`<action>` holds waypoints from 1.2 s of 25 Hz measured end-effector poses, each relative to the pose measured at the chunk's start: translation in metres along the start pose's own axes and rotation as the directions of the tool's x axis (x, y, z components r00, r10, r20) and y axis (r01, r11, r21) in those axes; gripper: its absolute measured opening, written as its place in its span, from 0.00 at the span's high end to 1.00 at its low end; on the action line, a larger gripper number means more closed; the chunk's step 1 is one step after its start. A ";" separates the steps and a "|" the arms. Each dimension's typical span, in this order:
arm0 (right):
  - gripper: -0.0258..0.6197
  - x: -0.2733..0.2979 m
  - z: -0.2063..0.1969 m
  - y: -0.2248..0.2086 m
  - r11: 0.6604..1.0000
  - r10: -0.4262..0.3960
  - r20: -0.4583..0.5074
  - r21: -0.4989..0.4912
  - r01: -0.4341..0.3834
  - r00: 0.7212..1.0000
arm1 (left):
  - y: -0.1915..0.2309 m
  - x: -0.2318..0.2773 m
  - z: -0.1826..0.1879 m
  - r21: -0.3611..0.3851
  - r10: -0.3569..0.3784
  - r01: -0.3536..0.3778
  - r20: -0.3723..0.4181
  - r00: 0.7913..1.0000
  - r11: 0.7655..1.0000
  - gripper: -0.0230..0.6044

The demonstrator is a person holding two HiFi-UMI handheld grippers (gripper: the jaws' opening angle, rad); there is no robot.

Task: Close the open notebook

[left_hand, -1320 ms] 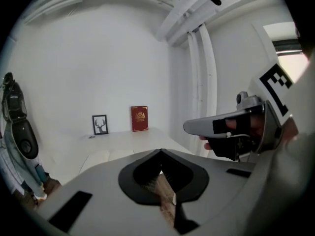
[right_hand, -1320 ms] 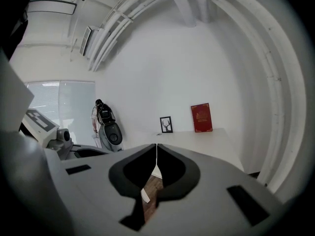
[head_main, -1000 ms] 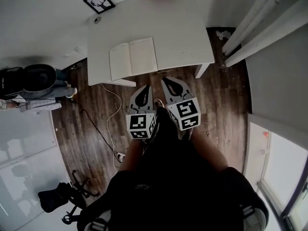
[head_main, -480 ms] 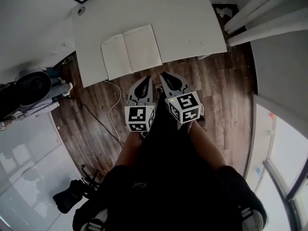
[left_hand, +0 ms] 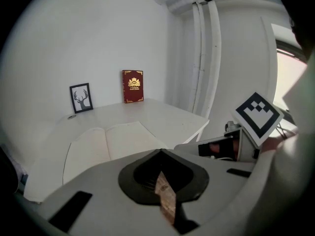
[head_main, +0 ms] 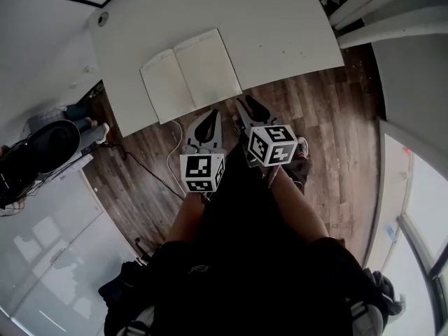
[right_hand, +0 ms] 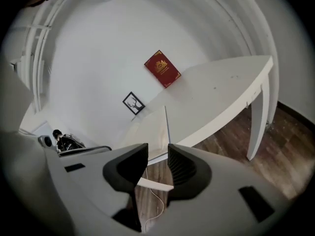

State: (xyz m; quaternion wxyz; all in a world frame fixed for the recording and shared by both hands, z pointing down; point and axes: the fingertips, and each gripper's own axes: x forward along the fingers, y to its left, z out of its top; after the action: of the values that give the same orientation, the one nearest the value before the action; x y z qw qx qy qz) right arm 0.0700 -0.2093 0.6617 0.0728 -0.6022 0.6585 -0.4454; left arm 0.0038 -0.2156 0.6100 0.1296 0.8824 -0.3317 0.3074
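White notebook [head_main: 190,74] lies open on the surface [head_main: 280,26], just ahead of me, spine running away. My left tongs [head_main: 209,116] are shut. My right tongs [head_main: 246,106] have just been opening, empty, nearest the right page.

Cream notebook [head_main: 190,75], white table [head_main: 280,19], dark brown floor [head_main: 329,117].

Ahead of your left gripper [left_hand: 160,154] stands a white table [left_hand: 167,114]. At its far edge, against the wall, you will find a red book [left_hand: 133,86] standing upright, almost straight ahead. A framed deer picture [left_hand: 81,98] stands further left, with a small round object [left_hand: 72,116] just in front of it. Below your right gripper [right_hand: 156,152], a white cable [right_hand: 161,199] lies on the wood floor [right_hand: 221,146]. A table leg [right_hand: 256,122] stands to that gripper's right.
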 end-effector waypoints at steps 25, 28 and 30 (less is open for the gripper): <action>0.82 0.022 -0.010 -0.016 0.970 -0.011 0.087 0.242 -0.010 0.996 | 0.008 0.009 -0.014 0.013 -0.035 0.036 -0.033 0.999 0.999 0.96; 0.83 0.022 -0.009 -0.015 0.975 -0.011 0.089 0.223 -0.009 0.996 | 0.010 0.008 -0.015 0.006 -0.031 0.031 -0.032 0.999 1.000 0.96; 0.85 0.021 -0.007 -0.015 0.977 -0.011 0.096 0.214 -0.010 0.995 | 0.012 0.007 -0.017 -0.001 -0.024 0.024 -0.035 0.999 1.000 0.96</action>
State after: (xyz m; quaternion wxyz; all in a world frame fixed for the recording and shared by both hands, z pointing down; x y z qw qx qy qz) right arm 0.0706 -0.2220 0.6853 0.1690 -0.6117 0.6023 -0.4843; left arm -0.0079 -0.2209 0.6273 0.1394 0.8808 -0.3187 0.3211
